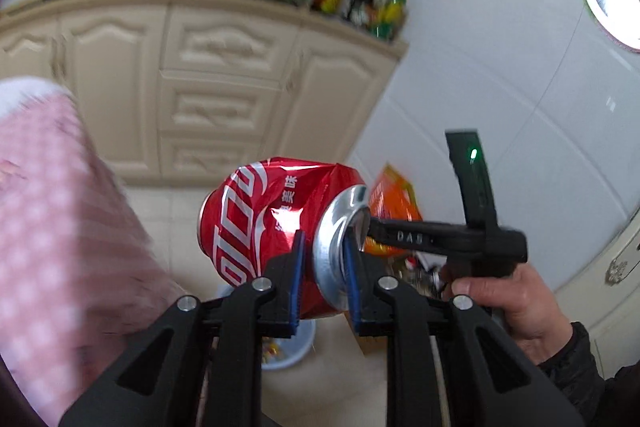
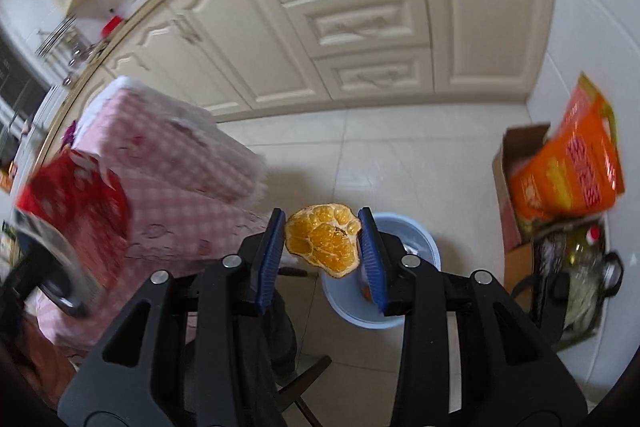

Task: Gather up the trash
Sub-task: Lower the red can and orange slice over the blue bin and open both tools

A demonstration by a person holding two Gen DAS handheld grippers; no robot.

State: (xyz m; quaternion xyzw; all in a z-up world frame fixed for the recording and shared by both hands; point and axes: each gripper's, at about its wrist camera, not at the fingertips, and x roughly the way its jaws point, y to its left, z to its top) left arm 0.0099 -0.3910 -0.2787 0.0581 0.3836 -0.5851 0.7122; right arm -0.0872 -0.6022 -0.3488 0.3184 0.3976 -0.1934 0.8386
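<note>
My left gripper [image 1: 323, 247] is shut on a crushed red cola can [image 1: 276, 227], pinched near its silver end and held in the air. Below it a light blue bin [image 1: 290, 347] stands on the floor, mostly hidden. My right gripper [image 2: 323, 231] is shut on a piece of orange peel [image 2: 324, 239] and holds it above the same blue bin [image 2: 380, 267]. The right gripper's black body [image 1: 452, 239] and the hand holding it show right of the can in the left wrist view.
A table with a pink checked cloth [image 2: 176, 167] is on the left, also in the left wrist view [image 1: 52, 219]. Cream cabinets [image 2: 360, 19] stand behind. An orange bag in a cardboard box [image 2: 568, 171] and a black pot [image 2: 580, 275] sit at the right wall.
</note>
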